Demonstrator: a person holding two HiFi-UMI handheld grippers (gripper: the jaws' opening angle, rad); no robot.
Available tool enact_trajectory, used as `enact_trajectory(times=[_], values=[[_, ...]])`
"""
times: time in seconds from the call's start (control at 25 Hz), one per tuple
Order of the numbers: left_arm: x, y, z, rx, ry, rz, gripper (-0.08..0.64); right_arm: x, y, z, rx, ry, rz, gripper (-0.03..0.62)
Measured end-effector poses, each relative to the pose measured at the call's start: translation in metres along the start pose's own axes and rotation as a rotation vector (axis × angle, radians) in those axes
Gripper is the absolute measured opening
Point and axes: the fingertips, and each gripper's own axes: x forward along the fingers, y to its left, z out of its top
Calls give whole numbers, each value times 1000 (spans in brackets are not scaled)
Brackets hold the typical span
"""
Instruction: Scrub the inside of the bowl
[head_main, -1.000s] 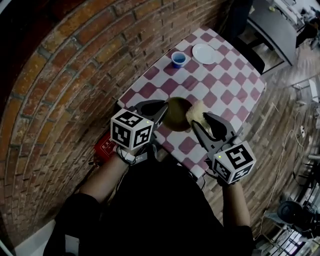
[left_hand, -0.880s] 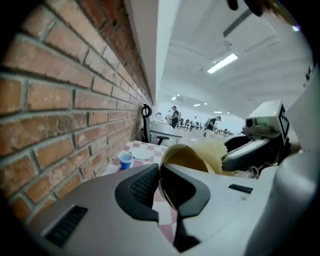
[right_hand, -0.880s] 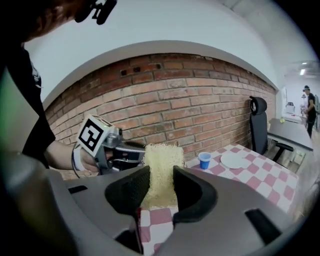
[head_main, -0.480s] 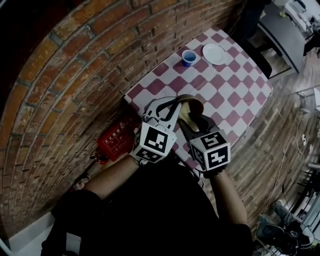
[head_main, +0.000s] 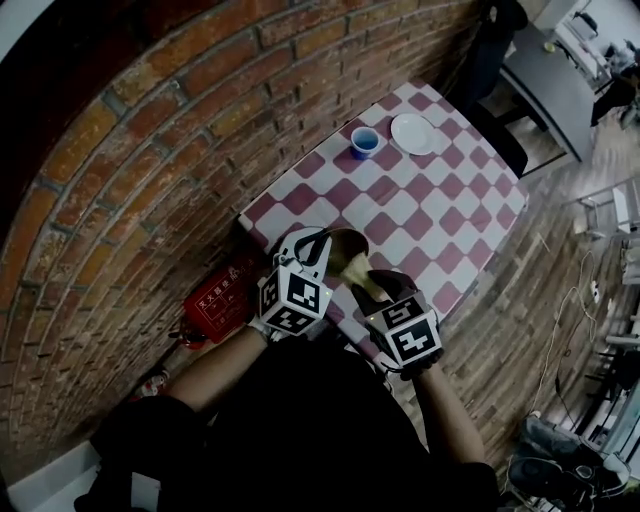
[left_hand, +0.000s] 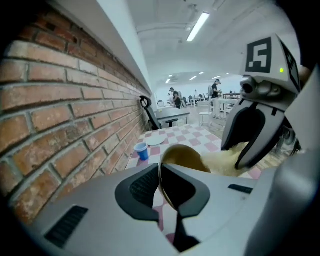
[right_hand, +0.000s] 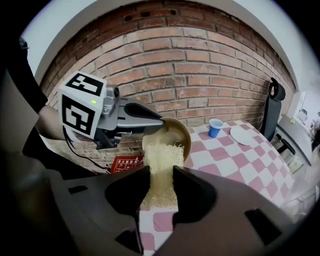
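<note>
My left gripper is shut on the rim of a golden-brown bowl and holds it tipped on its side above the near end of the checked table. In the left gripper view the bowl has its rim pinched between the left gripper's jaws. My right gripper is shut on a pale yellow scrub pad. The pad's far end presses into the bowl's open inside. The right gripper with the pad shows at the right of the left gripper view.
A blue cup and a white plate stand at the table's far end. A brick wall runs along the table's left side. A red box lies on the floor by the wall. A dark chair stands beyond the table.
The two grippers have come together. The scrub pad, beside the bowl a second ago, now pushes into its inside. The bowl has stayed in the left gripper.
</note>
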Motion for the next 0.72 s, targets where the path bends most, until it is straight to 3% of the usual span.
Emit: enact_trajectory(times=[0.08,0.24,0.4,0.52,0.72], values=[[6,15,-20,-124,45,-4,32,-7,-7,0,38,-28,-9,155],[19,47,-65,-530,138,-32,32,-19,-23,5,136,-104,-29,154],[29,73,-104,-832,190,-14,32,-21,-32,0,224,-152,-33,155],[41,88,-127,-969,215,18,32,-18,-33,-8,246,-145,-46,155],[65,109,-154,-1088,243,86,32,-15,-33,-14,272,-152,-64,155]])
